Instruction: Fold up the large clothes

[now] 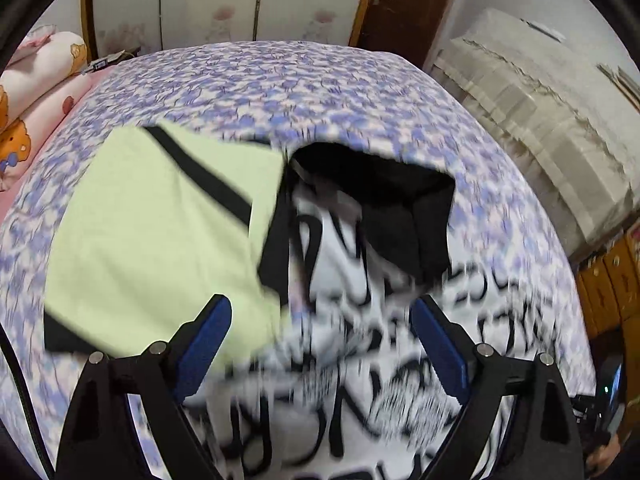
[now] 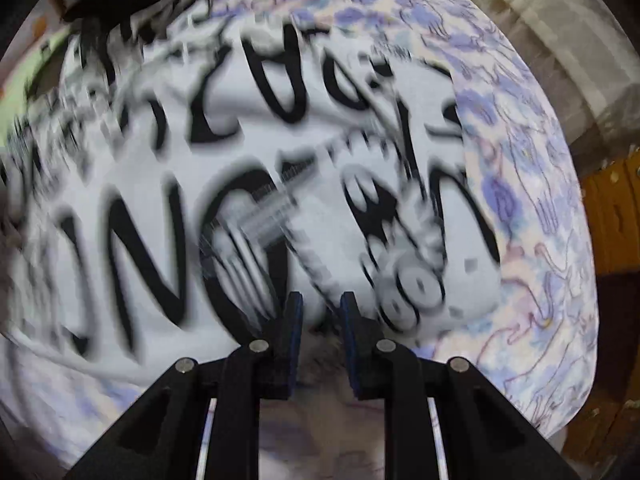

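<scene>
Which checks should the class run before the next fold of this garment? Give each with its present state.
1. Left gripper open and empty: ok.
2. Right gripper holding cloth: cannot tell; its jaws stand narrow and the view is blurred.
3. Garment on the sheet: ok.
4. Garment lying smooth: not ok; its black part looks bunched up.
5. Views sharp enough to aim: not ok; both are blurred.
</scene>
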{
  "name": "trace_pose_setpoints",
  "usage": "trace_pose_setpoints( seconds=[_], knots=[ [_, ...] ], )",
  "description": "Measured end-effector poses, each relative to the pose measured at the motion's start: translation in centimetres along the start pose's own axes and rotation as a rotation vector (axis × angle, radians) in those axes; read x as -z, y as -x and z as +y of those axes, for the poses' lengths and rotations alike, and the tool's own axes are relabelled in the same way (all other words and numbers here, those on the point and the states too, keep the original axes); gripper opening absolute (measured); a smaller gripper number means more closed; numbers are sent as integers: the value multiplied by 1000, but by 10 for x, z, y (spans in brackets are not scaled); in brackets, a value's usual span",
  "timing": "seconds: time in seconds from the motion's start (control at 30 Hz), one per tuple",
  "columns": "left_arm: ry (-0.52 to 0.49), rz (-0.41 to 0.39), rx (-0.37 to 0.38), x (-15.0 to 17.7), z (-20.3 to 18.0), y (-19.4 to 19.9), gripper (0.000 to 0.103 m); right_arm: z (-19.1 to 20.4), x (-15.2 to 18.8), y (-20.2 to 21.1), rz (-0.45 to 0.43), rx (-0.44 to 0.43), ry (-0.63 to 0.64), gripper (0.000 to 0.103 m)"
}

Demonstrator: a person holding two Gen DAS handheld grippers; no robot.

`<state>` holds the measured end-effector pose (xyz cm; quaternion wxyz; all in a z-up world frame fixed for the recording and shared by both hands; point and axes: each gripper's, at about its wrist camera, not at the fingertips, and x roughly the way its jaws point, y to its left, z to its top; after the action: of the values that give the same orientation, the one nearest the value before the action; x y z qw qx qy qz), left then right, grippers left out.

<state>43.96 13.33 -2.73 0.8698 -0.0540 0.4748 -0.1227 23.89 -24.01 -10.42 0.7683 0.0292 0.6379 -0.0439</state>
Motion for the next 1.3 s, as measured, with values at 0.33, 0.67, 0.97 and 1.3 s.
trace_pose_setpoints(
  seconds=[0.33, 0.67, 0.97, 1.3],
  knots=[
    [102, -24, -73, -128, 12, -71, 84, 95, -221, 30, -261, -106, 88, 19],
    [108, 95, -122, -139, 13, -156, 71, 144, -361, -20, -317, -185, 11, 19],
    [-1, 164, -108, -76, 12, -174, 70, 144, -317, -76, -141, -154, 167, 19],
    [-207, 199, -120, -63, -2, -183, 70, 120, -304, -94, -54, -314, 188, 21]
  ],
)
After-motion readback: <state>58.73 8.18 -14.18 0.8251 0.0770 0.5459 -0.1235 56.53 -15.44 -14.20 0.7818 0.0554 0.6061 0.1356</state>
